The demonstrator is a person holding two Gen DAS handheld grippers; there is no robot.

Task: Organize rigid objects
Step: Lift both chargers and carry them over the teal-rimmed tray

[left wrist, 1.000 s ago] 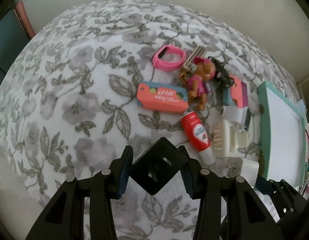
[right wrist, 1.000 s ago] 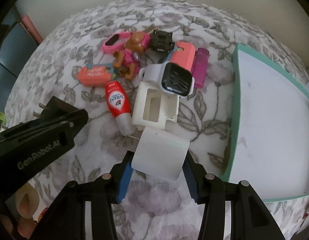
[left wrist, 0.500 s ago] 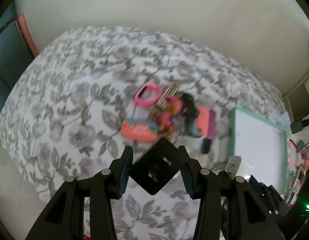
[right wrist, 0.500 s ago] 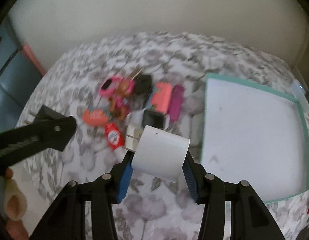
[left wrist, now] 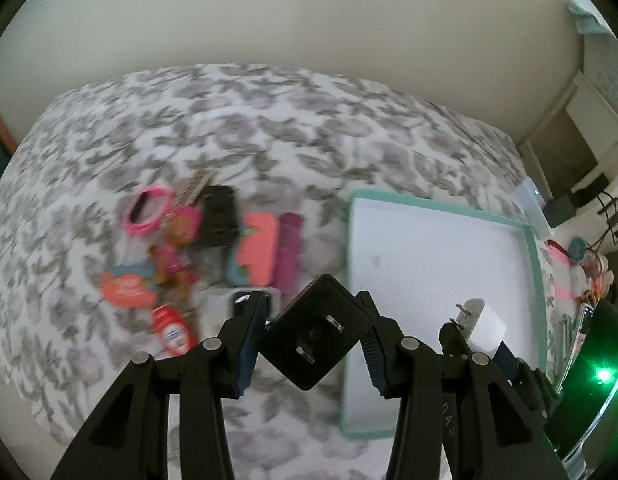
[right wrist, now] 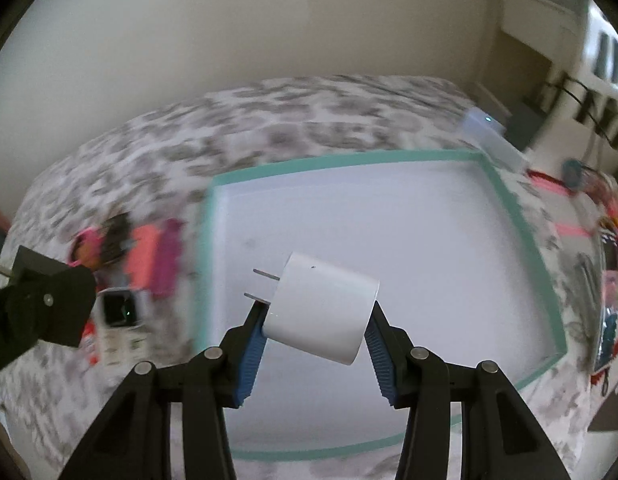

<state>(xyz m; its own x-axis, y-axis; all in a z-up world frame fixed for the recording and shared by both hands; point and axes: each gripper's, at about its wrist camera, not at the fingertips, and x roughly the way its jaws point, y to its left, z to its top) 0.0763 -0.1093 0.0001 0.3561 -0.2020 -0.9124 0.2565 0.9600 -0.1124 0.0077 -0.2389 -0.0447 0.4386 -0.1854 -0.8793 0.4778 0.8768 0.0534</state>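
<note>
My left gripper (left wrist: 313,344) is shut on a black plug adapter (left wrist: 317,336) and holds it in the air by the left rim of the teal-edged white tray (left wrist: 441,248). My right gripper (right wrist: 315,320) is shut on a white plug adapter (right wrist: 321,308) and holds it above the tray (right wrist: 389,220). The right gripper with the white adapter (left wrist: 483,326) shows at the right of the left wrist view. The left gripper with the black adapter (right wrist: 41,300) shows at the left of the right wrist view.
On the floral cloth (left wrist: 229,120) left of the tray lie a pink band (left wrist: 147,208), a toy dog (left wrist: 173,248), a black part (left wrist: 219,216), an orange case (left wrist: 255,252), a purple case (left wrist: 289,256), a red tube (left wrist: 173,328) and a smartwatch (right wrist: 117,308). Clutter lies right of the tray (right wrist: 605,248).
Both grippers have lifted away from the pile and swung right toward the tray, each still holding its adapter. The white adapter is now over the tray.
</note>
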